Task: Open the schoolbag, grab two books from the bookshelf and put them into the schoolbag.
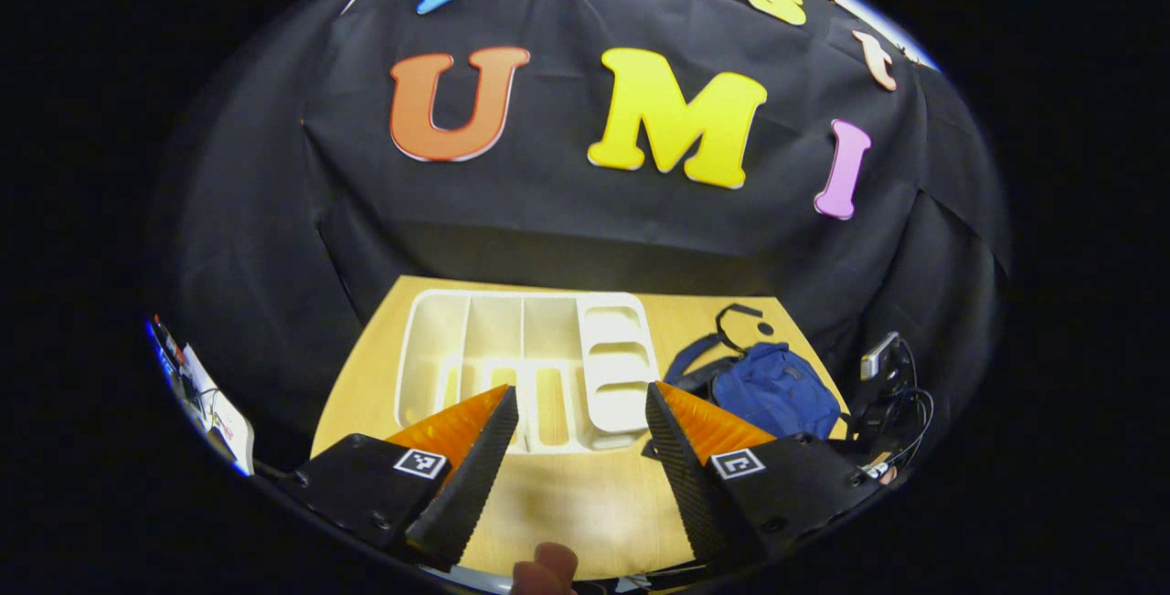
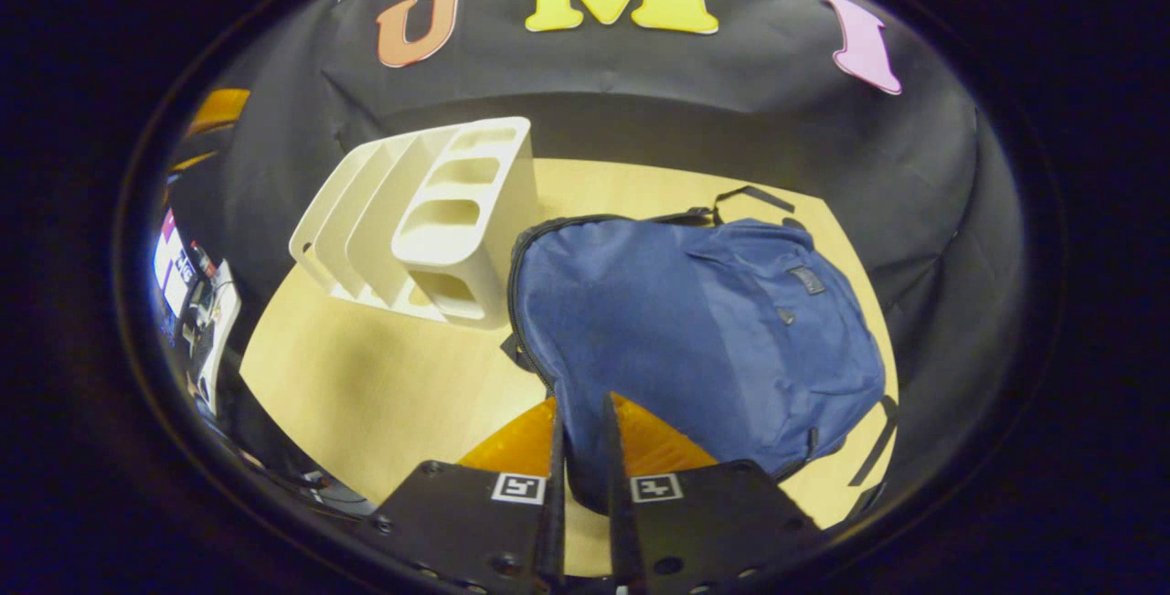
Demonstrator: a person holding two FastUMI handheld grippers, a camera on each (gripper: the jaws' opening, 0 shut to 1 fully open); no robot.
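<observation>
In the left gripper view, the left tool [image 1: 581, 408] hangs above the near part of the wooden counter [image 1: 585, 504] with its fingers spread wide and nothing between them. A fingertip [image 1: 546, 569] of the person shows at the bottom edge. Past the fingers a white bookshelf [image 1: 526, 366] stands with its slots open to the camera, and no books can be made out in it. To its right lies the blue schoolbag [image 1: 775, 389], straps trailing behind.

In the right gripper view, the right tool [image 2: 581, 426] has its fingers drawn nearly together at the near edge of the schoolbag [image 2: 695, 330]; whether they pinch cloth or a zip pull I cannot tell. The bookshelf [image 2: 430, 220] stands just left of the bag, touching or nearly so.
</observation>
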